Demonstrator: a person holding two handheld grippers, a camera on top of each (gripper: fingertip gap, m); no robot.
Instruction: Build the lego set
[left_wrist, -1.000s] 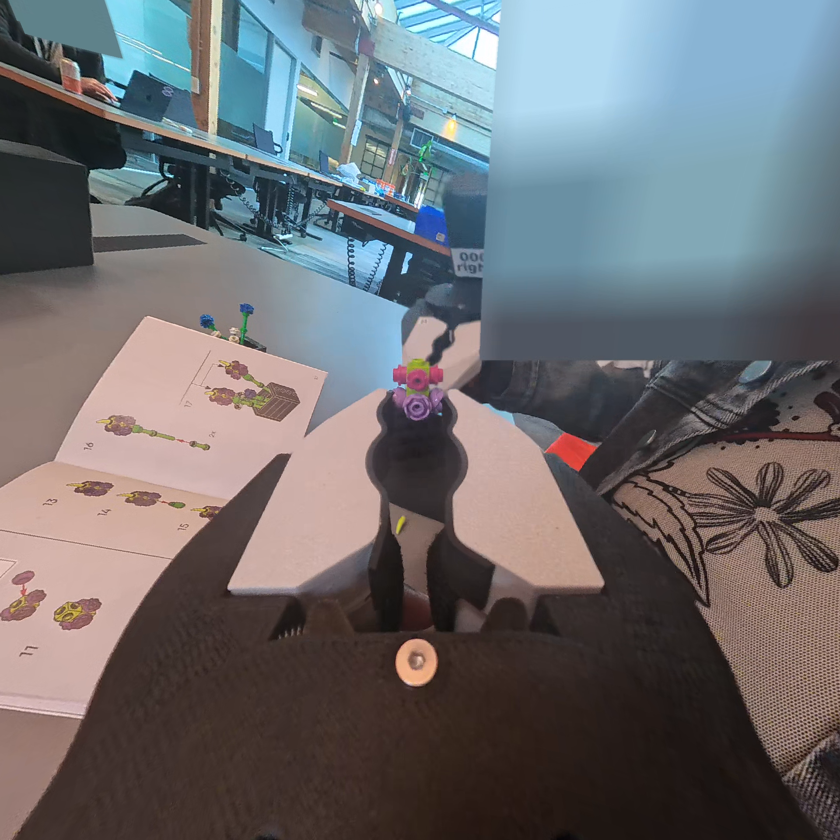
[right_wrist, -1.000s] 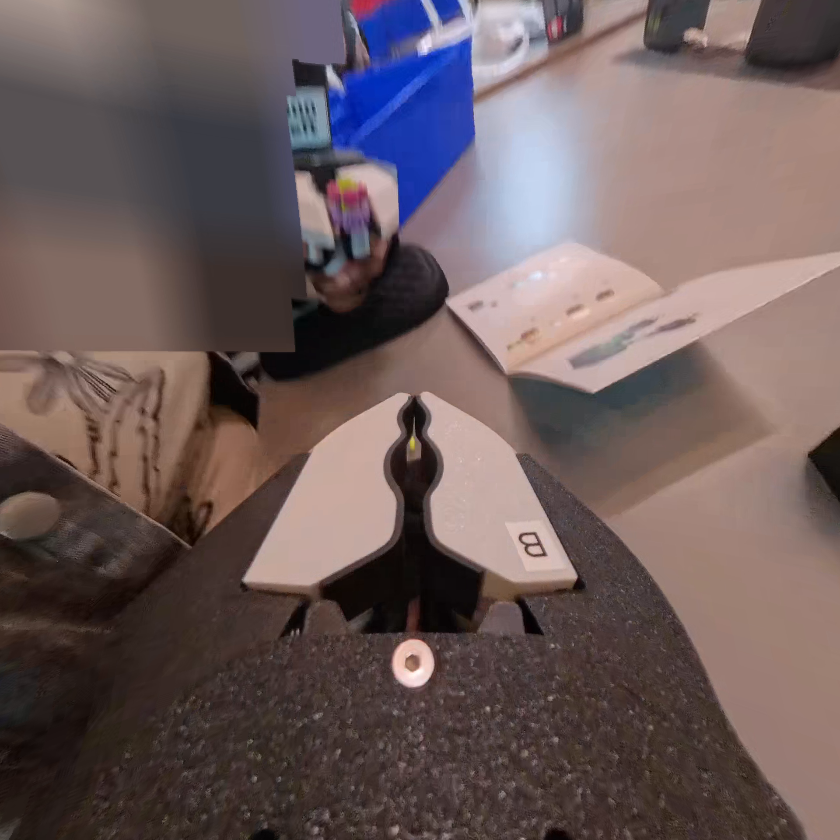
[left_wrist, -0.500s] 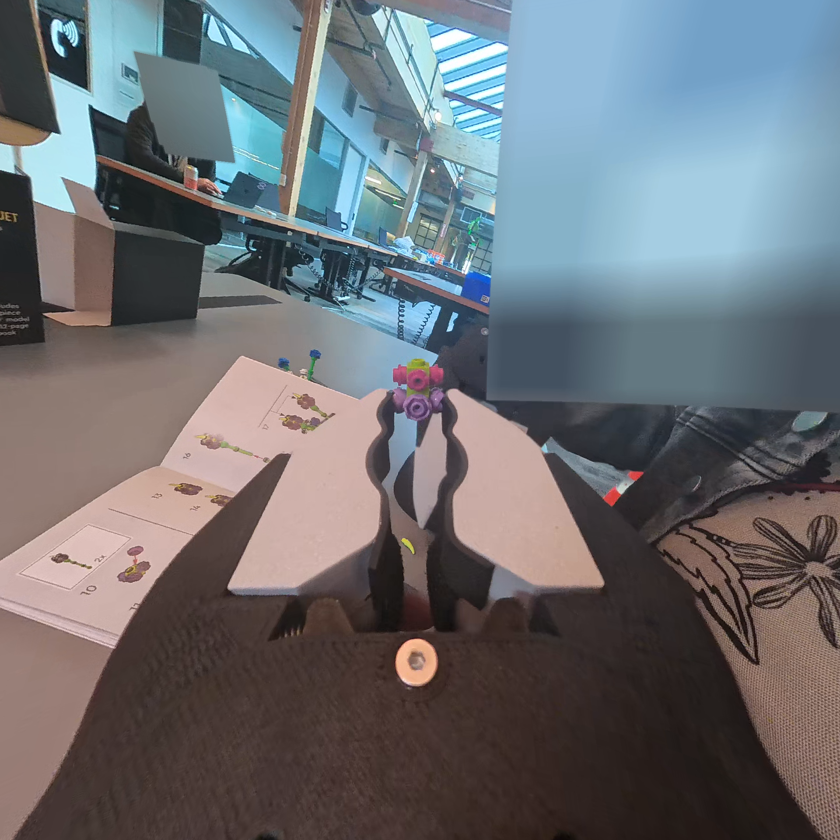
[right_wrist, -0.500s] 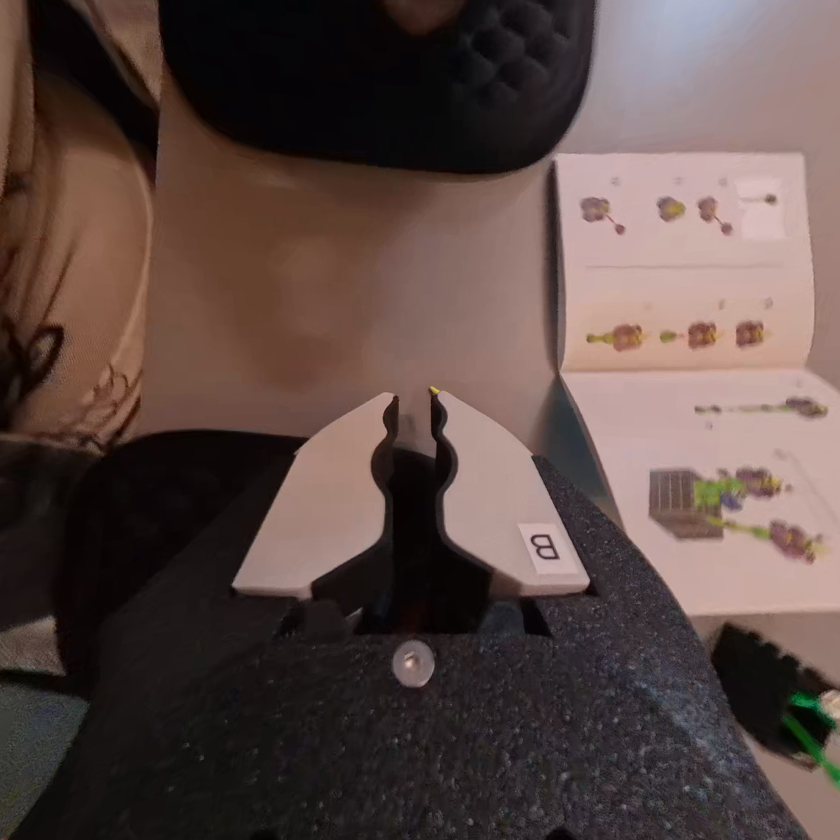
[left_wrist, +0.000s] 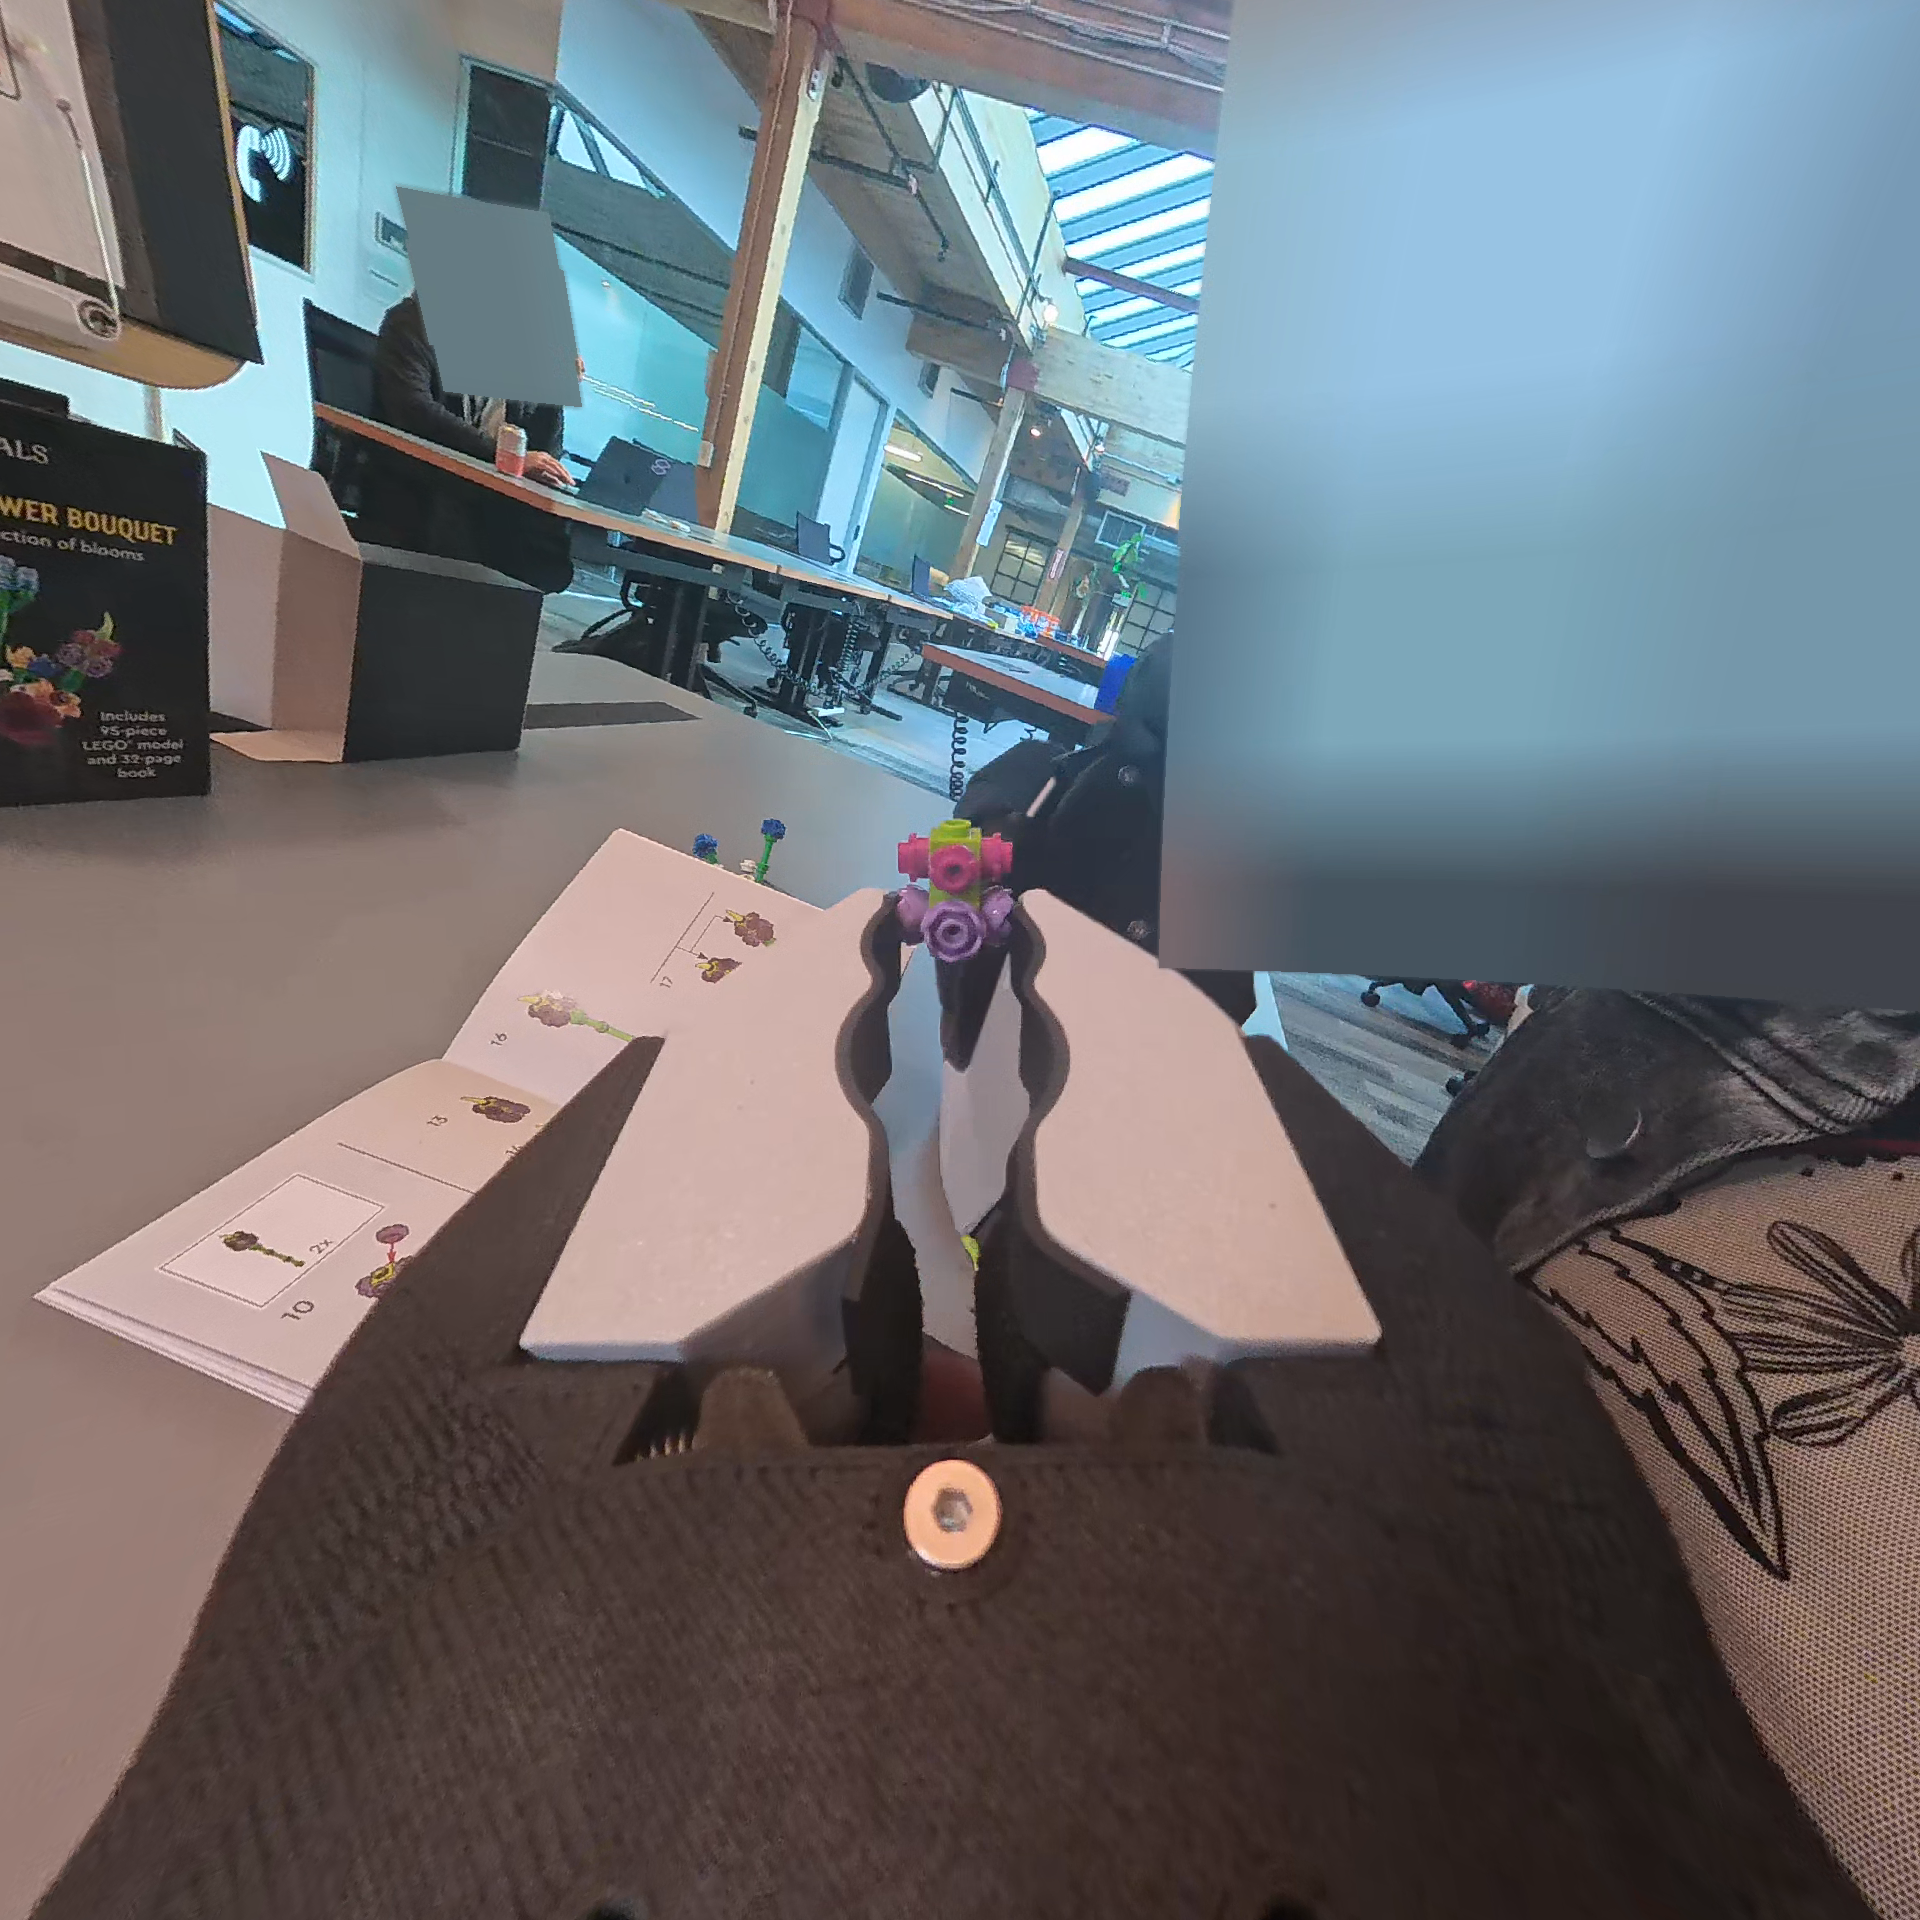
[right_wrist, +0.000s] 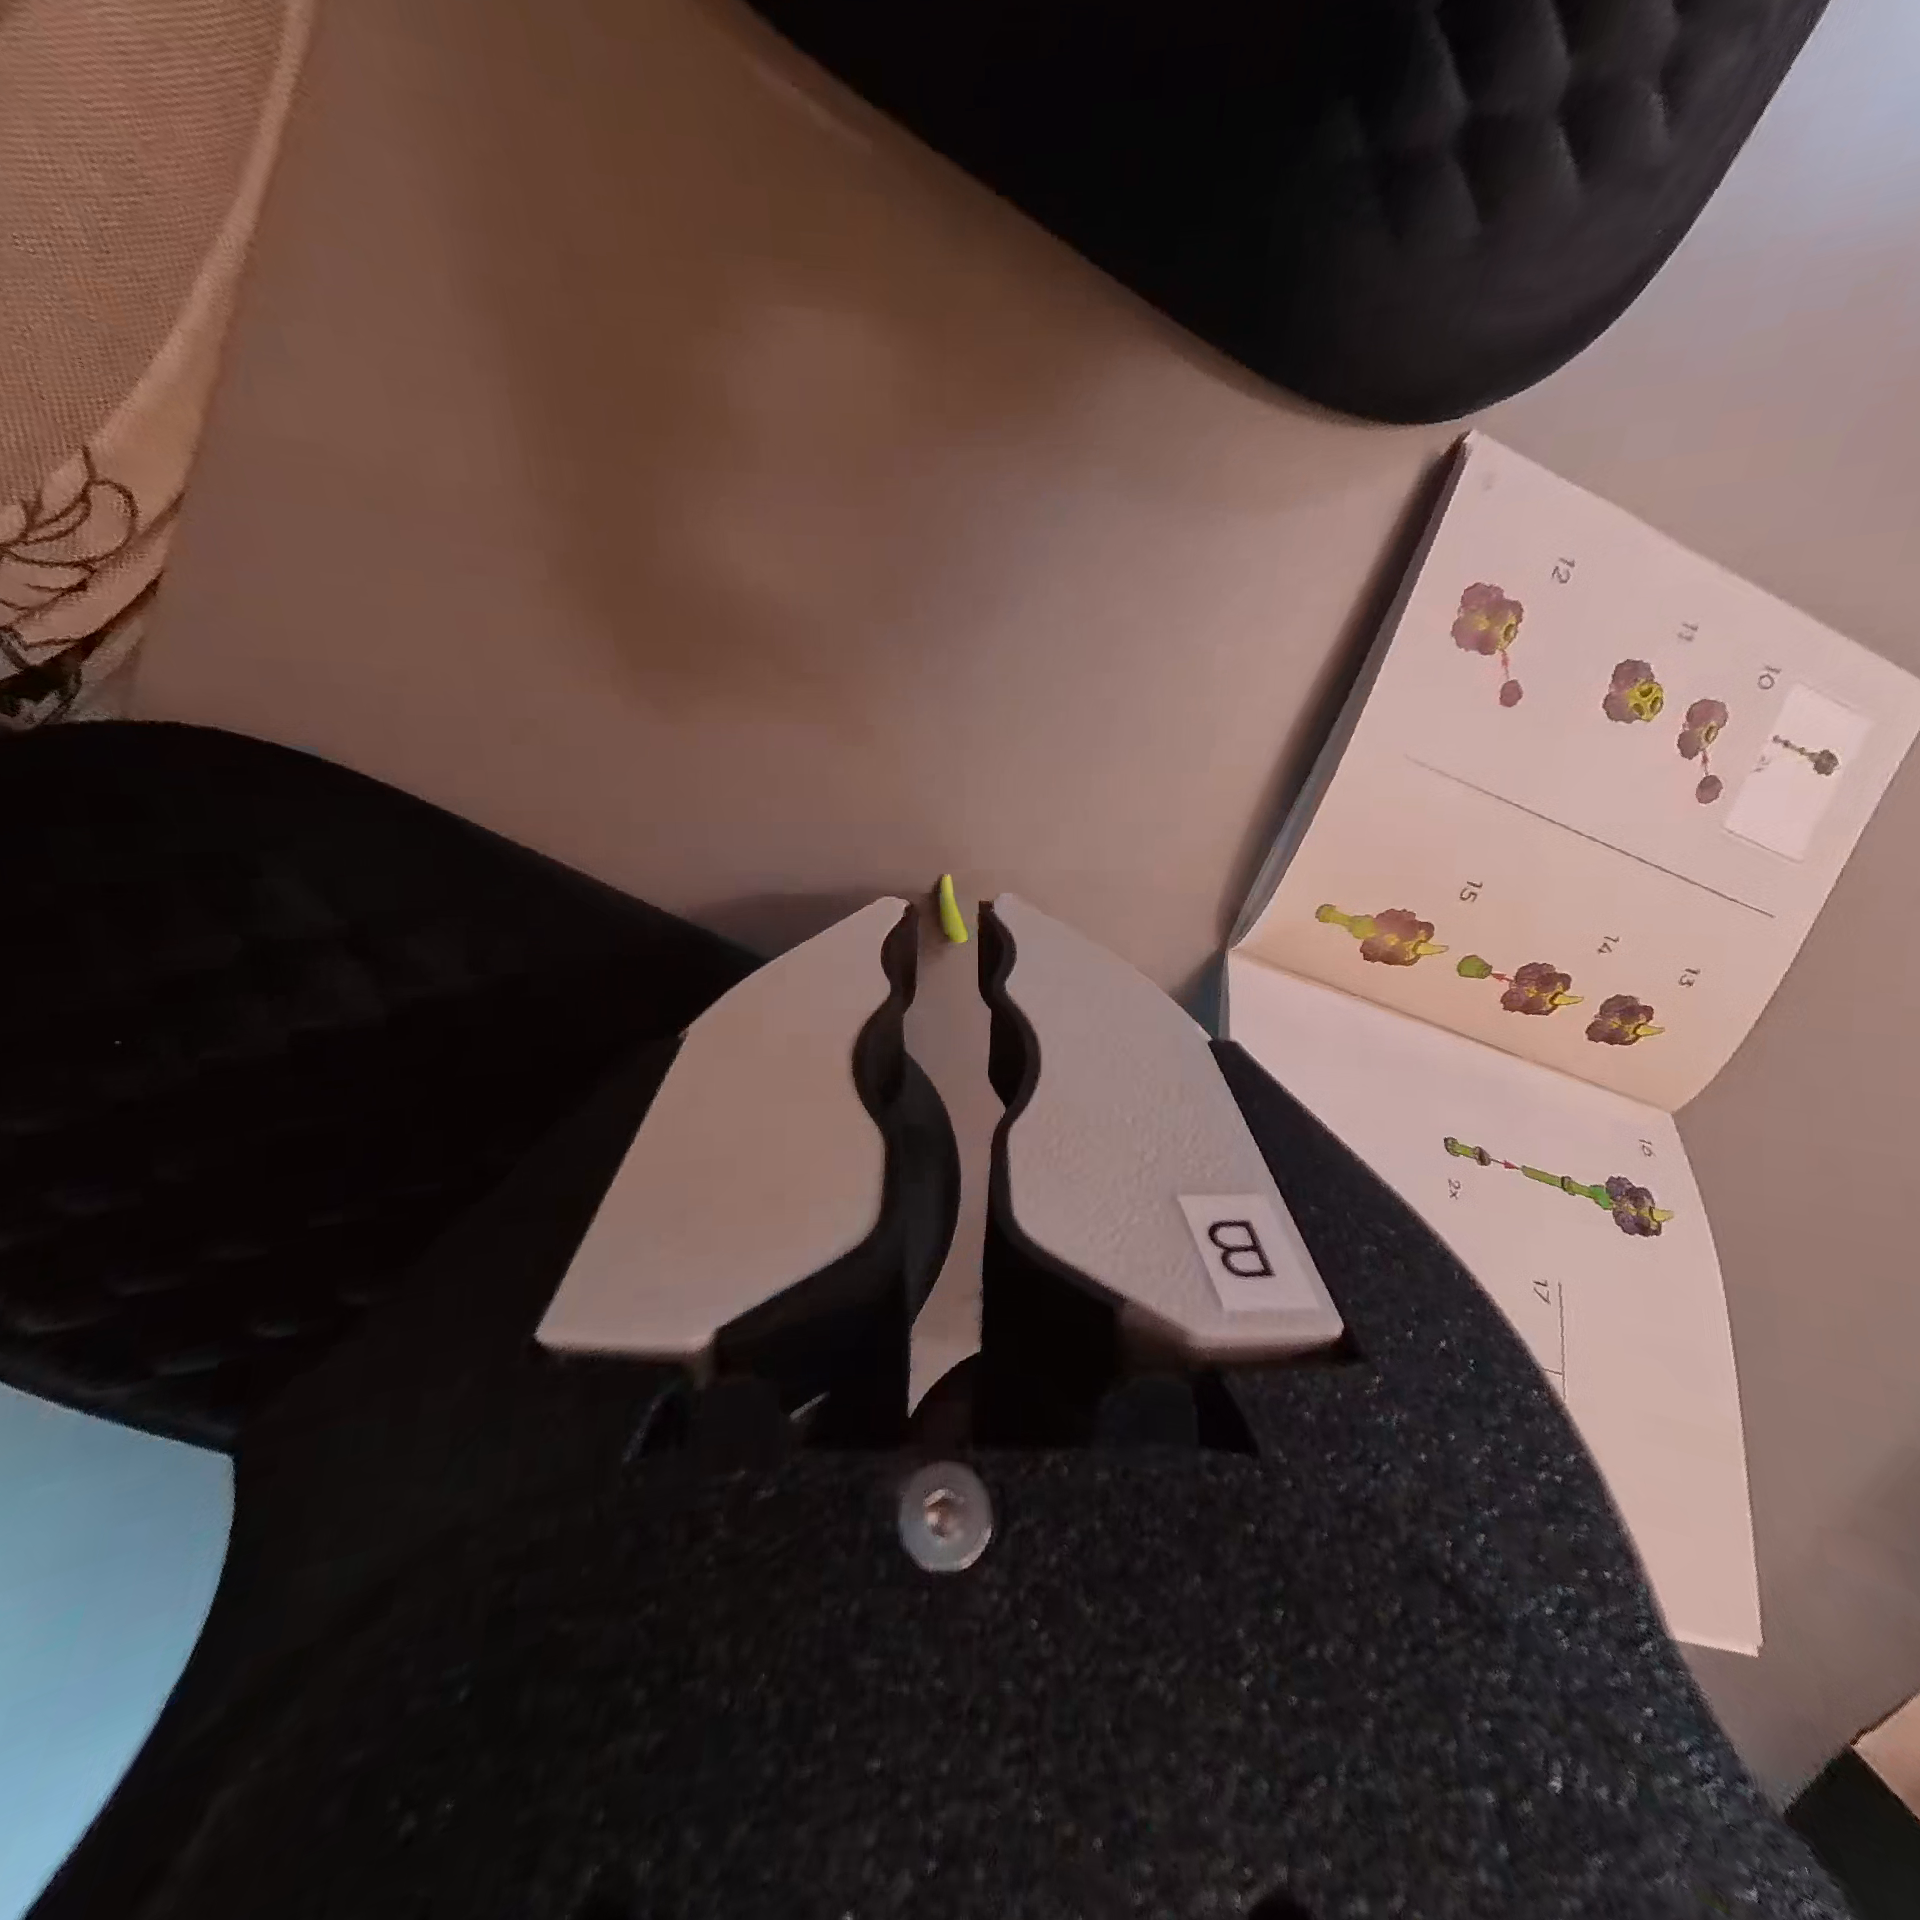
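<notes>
My left gripper (left_wrist: 954, 925) is shut on a small flower cluster (left_wrist: 953, 891) of pink, lime and purple pieces and holds it upright above the grey table (left_wrist: 260, 935). My right gripper (right_wrist: 945, 914) points down at the table (right_wrist: 623, 520), under the left gripper's black body (right_wrist: 1351, 156). Its jaws stand a narrow gap apart. A thin lime spike piece (right_wrist: 950, 910) sits at the gap between the tips, with table showing on both sides of it. I cannot tell whether it rests on the table.
An open instruction booklet (left_wrist: 623, 1039) lies left of the left gripper and right of the right gripper (right_wrist: 1558, 935). Small blue flower stems (left_wrist: 769, 844) stand behind it. The set's dark box (left_wrist: 94, 623) and an open carton (left_wrist: 416, 644) stand far left. A patterned sleeve (left_wrist: 1766, 1351) is at right. One gripper's finger ends stand about 15 centimetres off the other's.
The right gripper swung from facing the left gripper down toward the table. Its jaws parted a little and the lime piece went from deep between them to the tips. The left gripper kept its flower cluster.
</notes>
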